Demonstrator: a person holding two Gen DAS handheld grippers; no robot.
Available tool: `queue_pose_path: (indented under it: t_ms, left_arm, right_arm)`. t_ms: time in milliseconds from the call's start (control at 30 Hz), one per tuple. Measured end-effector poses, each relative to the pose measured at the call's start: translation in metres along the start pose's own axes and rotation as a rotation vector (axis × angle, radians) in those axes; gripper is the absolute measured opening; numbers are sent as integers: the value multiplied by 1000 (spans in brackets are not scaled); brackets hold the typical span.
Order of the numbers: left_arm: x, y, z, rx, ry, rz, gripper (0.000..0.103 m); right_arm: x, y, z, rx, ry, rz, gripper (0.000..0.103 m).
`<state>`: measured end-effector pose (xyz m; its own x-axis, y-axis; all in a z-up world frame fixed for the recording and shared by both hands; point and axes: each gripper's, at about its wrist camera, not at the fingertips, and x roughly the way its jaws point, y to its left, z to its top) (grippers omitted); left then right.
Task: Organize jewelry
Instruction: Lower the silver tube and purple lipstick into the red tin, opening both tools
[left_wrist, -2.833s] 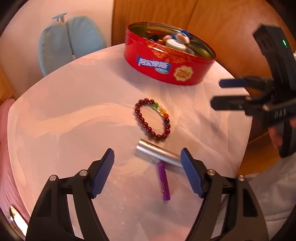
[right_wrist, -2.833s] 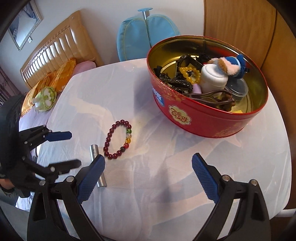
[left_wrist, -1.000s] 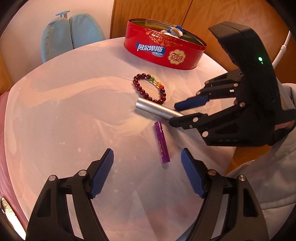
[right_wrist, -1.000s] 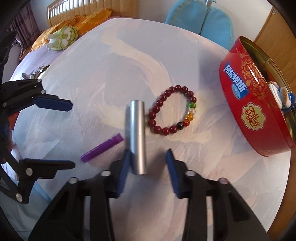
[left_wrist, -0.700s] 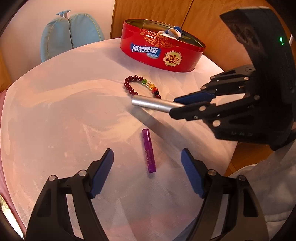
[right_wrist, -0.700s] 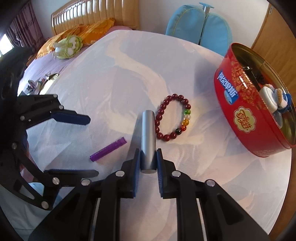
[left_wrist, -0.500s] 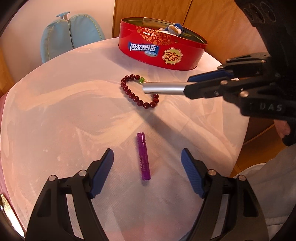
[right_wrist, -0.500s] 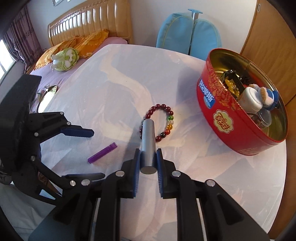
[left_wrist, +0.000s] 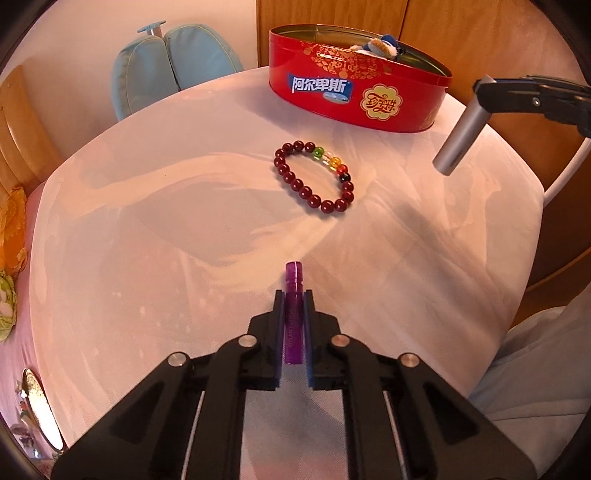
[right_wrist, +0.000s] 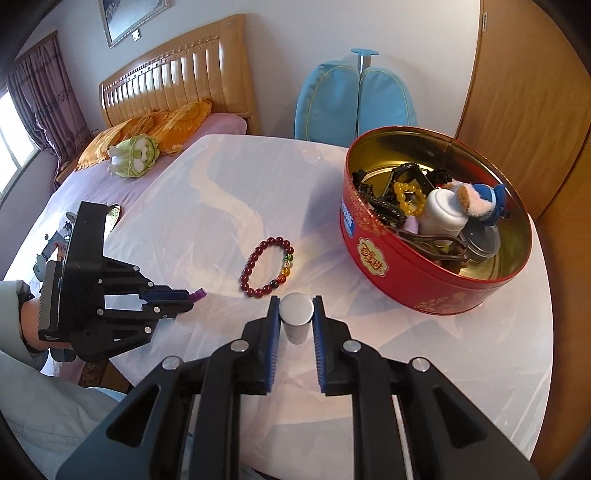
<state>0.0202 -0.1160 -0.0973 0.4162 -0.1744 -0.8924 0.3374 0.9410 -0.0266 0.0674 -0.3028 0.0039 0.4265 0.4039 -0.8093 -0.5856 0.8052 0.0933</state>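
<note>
A slim purple tube (left_wrist: 293, 314) lies on the white table, and my left gripper (left_wrist: 293, 295) is shut on it; its tip (right_wrist: 199, 294) pokes out past the left gripper (right_wrist: 186, 300) in the right wrist view. My right gripper (right_wrist: 295, 304) is shut on a silver metal tube (right_wrist: 296, 314), lifted above the table; the silver tube (left_wrist: 460, 138) hangs tilted at the right in the left wrist view, under the right gripper (left_wrist: 484, 94). A dark red bead bracelet (left_wrist: 314, 181) with a few coloured beads lies flat mid-table, also the bracelet (right_wrist: 267, 267) ahead of my right gripper.
An open red round tin (right_wrist: 384, 254), holding hair clips, a white jar and a small plush, stands at the table's far right; the tin (left_wrist: 351, 99) shows far ahead of the left gripper. A blue chair back (right_wrist: 354, 99) and a bed (right_wrist: 155, 129) stand beyond. A sleeve (right_wrist: 44, 413) is low left.
My left gripper went from wide open to shut on the purple tube. My right gripper closed on the silver tube and carried it up off the table, toward the right side.
</note>
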Motion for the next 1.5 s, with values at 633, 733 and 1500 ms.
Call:
queue_pose_path:
  t_ms: [633, 733, 1500]
  left_arm:
    - [-60, -41, 159, -11, -280, 30, 10]
    - [-45, -53, 180, 39, -279, -12, 10]
    - [-17, -33, 206, 31, -254, -60, 10]
  right_arm:
    - [-42, -129, 43, 176, -245, -28, 18]
    - [-17, -141, 52, 199, -184, -71, 18]
    - [39, -169, 65, 308, -21, -52, 70]
